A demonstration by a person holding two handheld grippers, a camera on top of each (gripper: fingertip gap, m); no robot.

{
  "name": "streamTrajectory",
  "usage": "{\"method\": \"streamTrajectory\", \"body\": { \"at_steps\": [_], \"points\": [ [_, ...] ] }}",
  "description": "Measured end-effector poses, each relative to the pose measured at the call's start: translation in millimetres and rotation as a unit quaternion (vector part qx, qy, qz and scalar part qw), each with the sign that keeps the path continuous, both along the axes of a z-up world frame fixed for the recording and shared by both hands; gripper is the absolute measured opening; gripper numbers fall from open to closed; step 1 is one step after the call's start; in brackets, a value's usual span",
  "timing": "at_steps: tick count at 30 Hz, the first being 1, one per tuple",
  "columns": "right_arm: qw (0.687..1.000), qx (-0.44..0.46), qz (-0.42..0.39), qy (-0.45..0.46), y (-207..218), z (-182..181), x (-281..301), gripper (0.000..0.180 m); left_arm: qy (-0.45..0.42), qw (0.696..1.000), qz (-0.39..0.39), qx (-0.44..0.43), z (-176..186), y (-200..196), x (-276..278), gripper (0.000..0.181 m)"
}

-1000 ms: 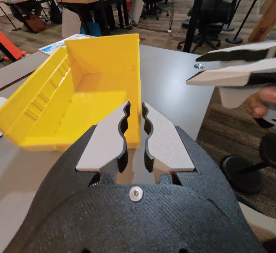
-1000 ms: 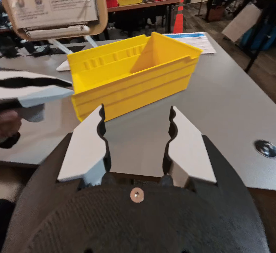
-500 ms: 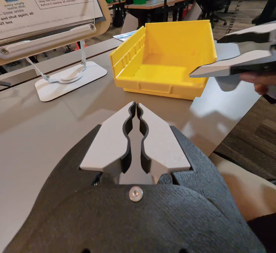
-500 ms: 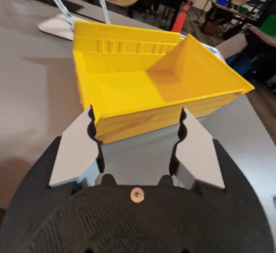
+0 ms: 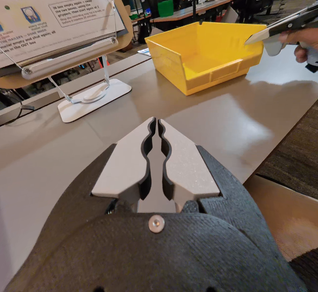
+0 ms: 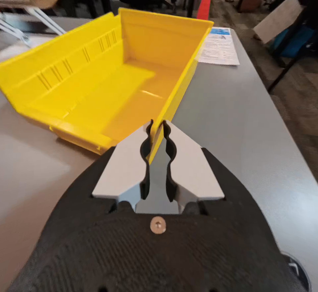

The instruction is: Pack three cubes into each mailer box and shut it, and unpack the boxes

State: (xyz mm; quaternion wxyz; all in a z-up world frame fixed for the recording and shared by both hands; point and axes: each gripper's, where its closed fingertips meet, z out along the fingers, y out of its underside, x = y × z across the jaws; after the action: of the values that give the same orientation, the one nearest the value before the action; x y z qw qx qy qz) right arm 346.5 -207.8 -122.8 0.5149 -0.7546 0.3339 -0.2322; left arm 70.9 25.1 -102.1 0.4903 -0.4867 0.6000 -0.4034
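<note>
My right hand-held gripper (image 6: 157, 123) has its fingers pinched onto the near side wall of the yellow storage bin (image 6: 96, 83), the thin plastic edge caught between the wavy black pads, so it is gripping the bin. From the left wrist view I see that same gripper (image 5: 247, 42) meeting the bin's (image 5: 203, 56) far right rim, with a person's hand (image 5: 302, 44) wrapped round its handle. The bin sits on the grey counter (image 5: 215, 121) and I see nothing inside it; its low front lip faces my left camera.

My left hand-held gripper (image 5: 157, 120) is closed on nothing, tips nearly touching, hanging above bare counter well short of the bin. To its left stands an instruction sheet on a white document stand (image 5: 94, 97). In the right view a printed paper sheet (image 6: 219, 47) lies on the counter just behind the bin. I can see no mailer boxes or cubes in either view.
</note>
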Motion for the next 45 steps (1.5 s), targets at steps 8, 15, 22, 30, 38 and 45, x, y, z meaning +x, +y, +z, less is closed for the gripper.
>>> {"method": "streamTrajectory", "body": {
  "at_steps": [8, 15, 22, 30, 38, 45],
  "points": [
    [0.99, 0.131, -0.023, 0.051, -92.8, 1.6, 24.7, 0.0, -0.006, 1.0, -0.01, 0.025, -2.3, 2.8, 3.6, 0.0],
    [0.994, 0.093, -0.042, 0.04, -118.0, 0.5, 19.9, 0.0, -0.003, 1.0, -0.013, 0.017, -3.3, 13.7, 10.5, 0.001],
    [0.996, 0.059, -0.05, 0.038, -127.9, 0.1, 5.6, 0.0, -0.003, 1.0, -0.018, 0.01, -2.5, 17.5, 16.9, 0.001],
    [0.994, 0.071, -0.066, 0.044, -130.4, 0.0, 9.4, 0.001, 0.002, 1.0, -0.021, -0.001, -3.5, 20.1, 16.6, 0.002],
    [0.959, 0.194, 0.047, -0.2, -73.8, 157.0, -52.3, 0.0, 0.034, 0.998, -0.013, -0.057, -11.3, 30.0, 17.2, 0.002],
    [0.885, 0.286, 0.368, -0.011, 148.2, 124.9, -194.1, 0.01, 0.049, 0.995, 0.007, -0.089, -16.4, 44.6, 21.0, 0.018]
  ]
}}
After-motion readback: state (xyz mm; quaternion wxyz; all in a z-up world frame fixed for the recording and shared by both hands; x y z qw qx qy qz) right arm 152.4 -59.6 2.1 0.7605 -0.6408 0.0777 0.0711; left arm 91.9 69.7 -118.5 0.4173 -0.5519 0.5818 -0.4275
